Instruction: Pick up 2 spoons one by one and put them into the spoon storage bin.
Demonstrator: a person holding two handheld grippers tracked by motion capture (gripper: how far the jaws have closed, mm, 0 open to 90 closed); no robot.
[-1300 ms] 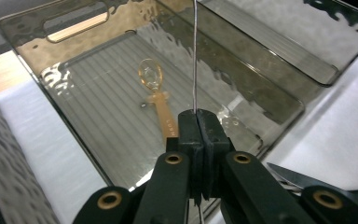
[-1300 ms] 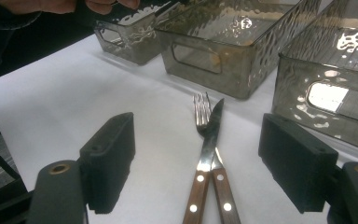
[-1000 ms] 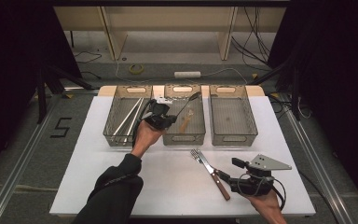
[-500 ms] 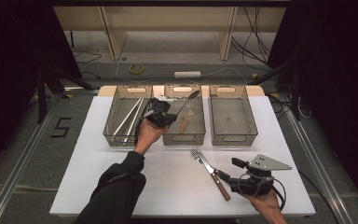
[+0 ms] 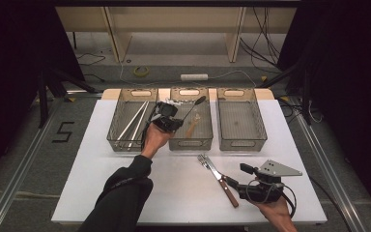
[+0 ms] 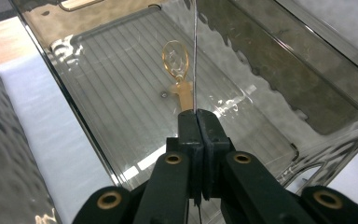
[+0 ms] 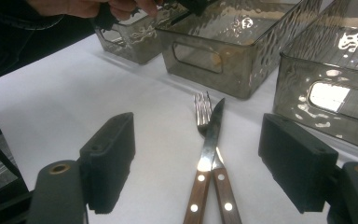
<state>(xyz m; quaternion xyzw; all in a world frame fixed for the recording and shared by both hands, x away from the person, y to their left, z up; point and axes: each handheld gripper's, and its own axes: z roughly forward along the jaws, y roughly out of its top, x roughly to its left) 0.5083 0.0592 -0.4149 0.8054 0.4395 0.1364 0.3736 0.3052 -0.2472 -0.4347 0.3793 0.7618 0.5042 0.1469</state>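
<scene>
Hidden or unclear: the thin dark-tipped utensil (image 5: 193, 107) held by the left gripper (image 5: 170, 117) shows edge-on as a bare sliver (image 6: 195, 56) in the left gripper view, so its kind cannot be told; its lower end is lost between the jaws.
Cut off: the wooden handles of the knife (image 7: 207, 158) and fork (image 7: 214, 154) run off the bottom of the right gripper view; the person's left hand (image 7: 93, 7) is clipped by its top edge.
Left gripper: jaws clenched tight on the thin utensil, held over the middle smoked translucent plastic bin (image 5: 190, 118), the utensil slanting up and to the right in the high view.
Right gripper (image 5: 249, 186): jaws spread wide, gripping nothing, resting low on the white table top (image 5: 87, 169) with the two handles lying between its pads (image 7: 109, 161).
Bins: three in a row at the far side of the table, left bin (image 5: 130, 123), middle, right bin (image 5: 240, 121).
Left bin contents: a few long pale sticks (image 5: 134, 123); exact number hard to make out.
Middle bin contents: one amber translucent plastic spoon (image 6: 179, 70) lying on the ribbed floor.
Right bin contents: cannot tell.
Table cutlery: one wooden-handled steel knife (image 5: 222, 178) and one matching fork (image 5: 206, 162), crossed and touching, near the front of the middle bin.
</scene>
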